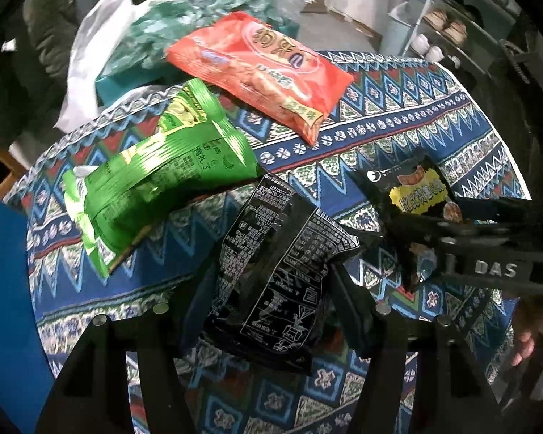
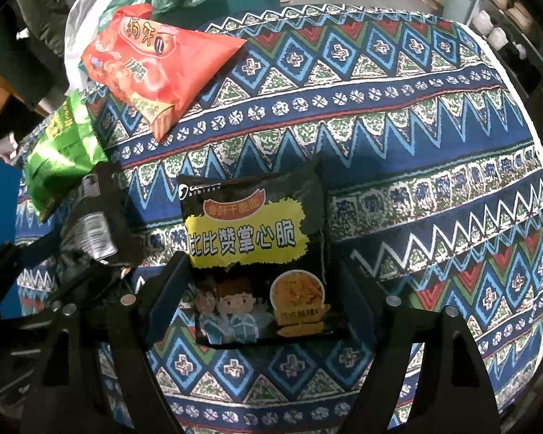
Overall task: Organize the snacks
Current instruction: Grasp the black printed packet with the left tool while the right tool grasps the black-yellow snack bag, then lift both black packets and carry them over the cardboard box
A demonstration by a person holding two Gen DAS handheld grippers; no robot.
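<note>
I see the patterned tablecloth filling both views, with snacks gathered on its left part. Largest of them is the orange packet at the far edge, then the green packet just beside it. My left gripper is clamped on a black packet with white print, lifted and tilted. My right gripper stands wide around the black packet with the yellow label; whether its fingers touch the packet, I cannot tell.
</note>
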